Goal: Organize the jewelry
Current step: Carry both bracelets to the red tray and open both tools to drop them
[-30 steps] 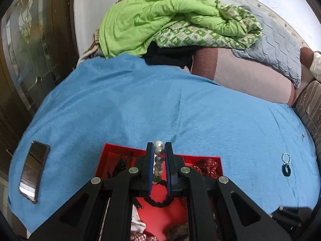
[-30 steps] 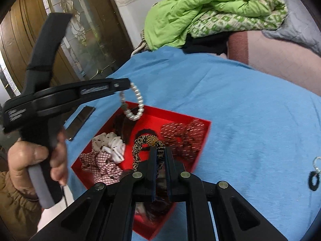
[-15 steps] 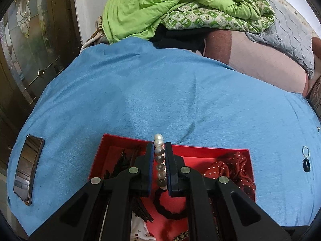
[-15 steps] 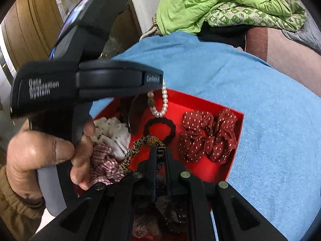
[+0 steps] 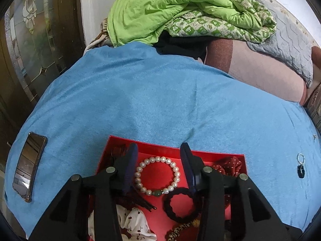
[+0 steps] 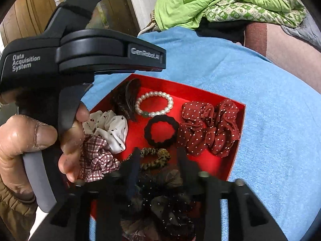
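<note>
My left gripper [image 5: 158, 156] has just been opening; its jaws now stand apart over the red box [image 5: 200, 153]. The pearl bracelet [image 5: 157, 175] lies flat on the box floor in the gap between the two fingers, and neither pad presses on it. It carries one green bead on the side nearest the claw. Just behind it, toward the right finger, lies a black hair tie [image 5: 179, 205]. Below the left finger I see a white printed scrunchie [image 5: 134, 221] (partly hidden by the claw body). Well off to the left of the claw a phone [image 5: 30, 165] lies on the blue cover [image 5: 160, 100]. Well off to the right, a small ring with a dark loop [image 5: 300, 165] lies on that same cover.

My right gripper [image 6: 158, 154] has also just been opening; its jaws are spread and grip nothing. A leopard-print hair band [image 6: 154, 157] lies on the box floor between the fingertips, free of both pads. Ahead of this claw are the black hair tie [image 6: 161, 130] and, beyond it, the pearl bracelet [image 6: 154, 104]. To the right of the fingers sits a red dotted scrunchie [image 6: 208, 126]; to the left, a plaid scrunchie [image 6: 96, 160]. Beneath the claw body lies a dark sheer scrunchie [image 6: 160, 204]. A hand [image 6: 30, 140] grips the left gripper's handle at the left of this view.
</note>
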### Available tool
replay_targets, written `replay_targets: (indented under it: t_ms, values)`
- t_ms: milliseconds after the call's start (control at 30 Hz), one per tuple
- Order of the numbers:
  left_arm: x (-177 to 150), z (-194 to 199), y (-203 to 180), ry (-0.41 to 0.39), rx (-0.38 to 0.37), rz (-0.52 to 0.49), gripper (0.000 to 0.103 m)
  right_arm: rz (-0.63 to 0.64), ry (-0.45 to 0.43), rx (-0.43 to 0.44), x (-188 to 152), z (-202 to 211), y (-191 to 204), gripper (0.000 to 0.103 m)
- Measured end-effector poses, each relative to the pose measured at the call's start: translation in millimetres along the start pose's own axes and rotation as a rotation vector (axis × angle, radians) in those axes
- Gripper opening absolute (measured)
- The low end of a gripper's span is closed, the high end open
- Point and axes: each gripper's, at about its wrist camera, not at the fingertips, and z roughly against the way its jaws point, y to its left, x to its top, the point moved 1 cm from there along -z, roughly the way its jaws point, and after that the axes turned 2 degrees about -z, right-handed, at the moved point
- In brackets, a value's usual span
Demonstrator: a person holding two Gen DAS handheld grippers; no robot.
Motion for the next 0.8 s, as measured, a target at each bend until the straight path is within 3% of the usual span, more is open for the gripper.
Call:
replay_targets:
  t_ms: [333, 500, 800]
  values:
    - [3, 36, -11, -0.048, 0.030, -0.028, 0.043, 0.017, -0.036, -0.005, -2, 28, 4, 0.047]
    - [-1, 65, -21, -0.088, 0.061, -0.055, 0.049, 0.024, -0.062, -0.004, -6, 50, 3, 0.047]
    - [-17, 116, -60, -0.155, 0.056, -0.112, 0.055, -0.023, -0.102, -0.049, -29, 101, -28, 0.050]
